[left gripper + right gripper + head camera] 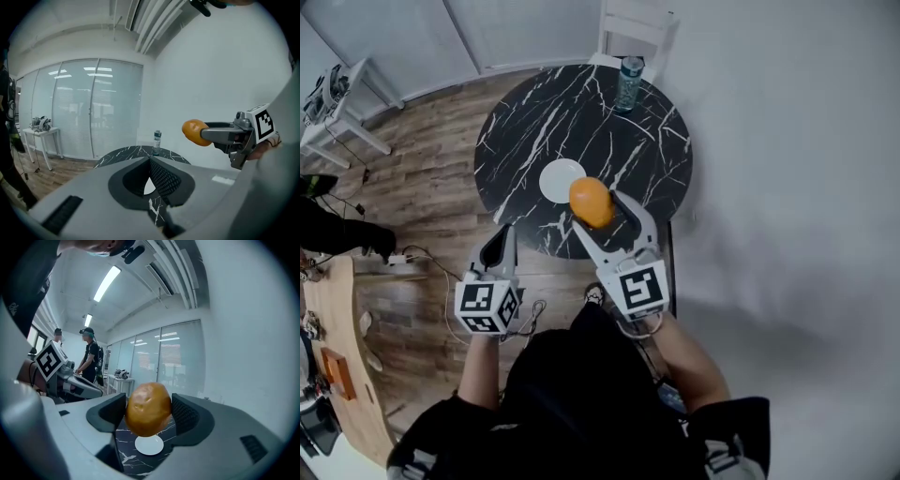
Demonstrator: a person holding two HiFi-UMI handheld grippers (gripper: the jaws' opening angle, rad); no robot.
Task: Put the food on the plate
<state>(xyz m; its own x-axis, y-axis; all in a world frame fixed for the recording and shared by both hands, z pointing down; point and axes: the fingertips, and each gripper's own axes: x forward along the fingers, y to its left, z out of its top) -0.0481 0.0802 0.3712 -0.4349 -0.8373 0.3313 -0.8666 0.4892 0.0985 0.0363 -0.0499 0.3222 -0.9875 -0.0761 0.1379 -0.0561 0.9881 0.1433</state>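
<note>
The only markings are the black-and-white square patterns on each gripper's cube, which spell nothing; the bottle (pixel 628 82) at the far edge of the round black marble table (pixel 581 112) wears a label too small to read.

The food (pixel 592 202) is a smooth orange-brown lump, nearly round and faintly egg-shaped; in the right gripper view its slightly longer axis stands roughly upright, crossways to the squeeze, with a shallow dent on its upper left face; it has no clear front or tip.

The right gripper (pixel 598 212) pinches it near the jaw tips, one textured pad on each side; seen from the left gripper view, the lump bulges out past the tips; it hangs in the air, held above the near part of the table.

The white plate (pixel 562 180) lies bare on the marble; from the head view the food overlaps the plate's near right rim, while in the right gripper view the plate sits lower and just beyond it, so the two are apart.

The left gripper (pixel 501 246) has its jaws pressed together on nothing and sits over the wooden floor (pixel 422 159) beside the table's near left edge; two people (pixel 91 357) stand far off to the left in the right gripper view.
</note>
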